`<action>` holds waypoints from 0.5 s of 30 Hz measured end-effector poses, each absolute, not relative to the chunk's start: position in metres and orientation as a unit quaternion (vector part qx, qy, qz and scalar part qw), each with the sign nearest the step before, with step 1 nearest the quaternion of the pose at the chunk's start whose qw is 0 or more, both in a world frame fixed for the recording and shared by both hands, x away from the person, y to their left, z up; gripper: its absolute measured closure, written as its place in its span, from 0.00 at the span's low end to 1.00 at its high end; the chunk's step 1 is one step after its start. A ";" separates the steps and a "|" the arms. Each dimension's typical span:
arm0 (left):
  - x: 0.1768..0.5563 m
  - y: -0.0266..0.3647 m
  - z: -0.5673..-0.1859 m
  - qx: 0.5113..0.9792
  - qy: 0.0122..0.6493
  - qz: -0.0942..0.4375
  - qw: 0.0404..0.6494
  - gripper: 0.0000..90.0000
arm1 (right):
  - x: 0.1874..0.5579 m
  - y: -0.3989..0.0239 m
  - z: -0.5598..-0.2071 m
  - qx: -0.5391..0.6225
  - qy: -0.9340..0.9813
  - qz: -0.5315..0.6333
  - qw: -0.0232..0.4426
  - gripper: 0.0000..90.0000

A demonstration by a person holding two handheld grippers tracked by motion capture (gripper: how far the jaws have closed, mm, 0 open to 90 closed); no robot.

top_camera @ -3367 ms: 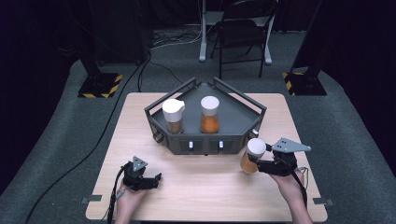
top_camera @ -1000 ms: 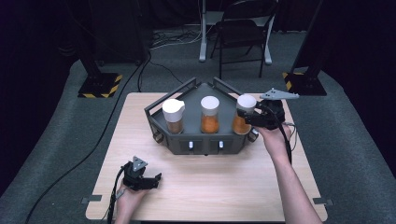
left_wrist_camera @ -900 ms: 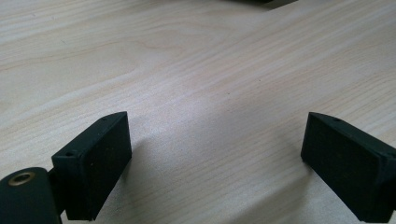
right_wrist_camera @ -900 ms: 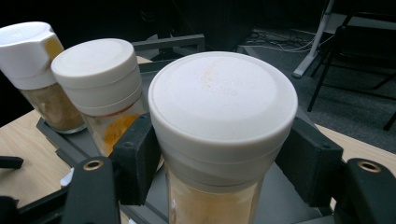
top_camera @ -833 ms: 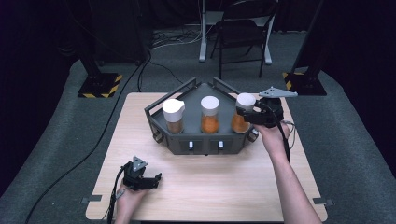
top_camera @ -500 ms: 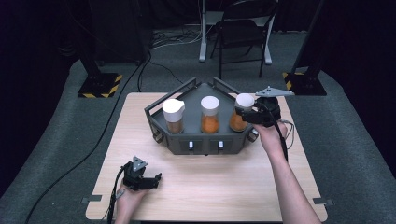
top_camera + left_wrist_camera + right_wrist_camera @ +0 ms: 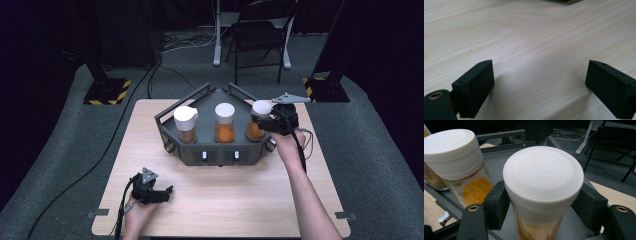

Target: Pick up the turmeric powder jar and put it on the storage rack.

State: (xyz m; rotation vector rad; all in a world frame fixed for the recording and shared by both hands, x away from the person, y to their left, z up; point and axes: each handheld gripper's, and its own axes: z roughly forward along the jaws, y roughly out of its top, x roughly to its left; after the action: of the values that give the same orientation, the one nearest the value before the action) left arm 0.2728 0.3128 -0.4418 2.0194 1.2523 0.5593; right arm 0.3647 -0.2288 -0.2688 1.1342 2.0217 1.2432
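The right tool (image 7: 263, 121) is squeezing a jar (image 7: 258, 121) with a white lid and orange powder inside. Its jaws are pressing on both sides just under the lid. The jar is sitting over the right end of the grey tray (image 7: 220, 154) on the desk (image 7: 225, 200). Two more jars are standing in the tray: the middle jar (image 7: 224, 123) is just beside the held one, and the left jar (image 7: 186, 124) is farther off. The left tool (image 7: 161, 194) is resting near the front of the desk, wide open and holding nothing.
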 end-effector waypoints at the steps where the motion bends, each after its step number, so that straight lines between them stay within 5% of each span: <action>1: 0.273 0.313 -0.442 0.777 0.482 0.215 0.343 0.09 | 0.365 -0.229 -0.269 0.417 0.744 0.458 0.252 0.37; 15: 0.273 0.313 -0.442 0.777 0.482 0.215 0.343 0.09 | 0.349 -0.240 -0.280 0.410 0.739 0.466 0.263 0.22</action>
State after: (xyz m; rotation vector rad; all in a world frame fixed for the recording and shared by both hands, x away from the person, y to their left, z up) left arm 0.2727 0.3128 -0.4418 2.0198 1.2521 0.5596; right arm 0.3488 -0.2402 -0.2799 1.1082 1.9998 1.2594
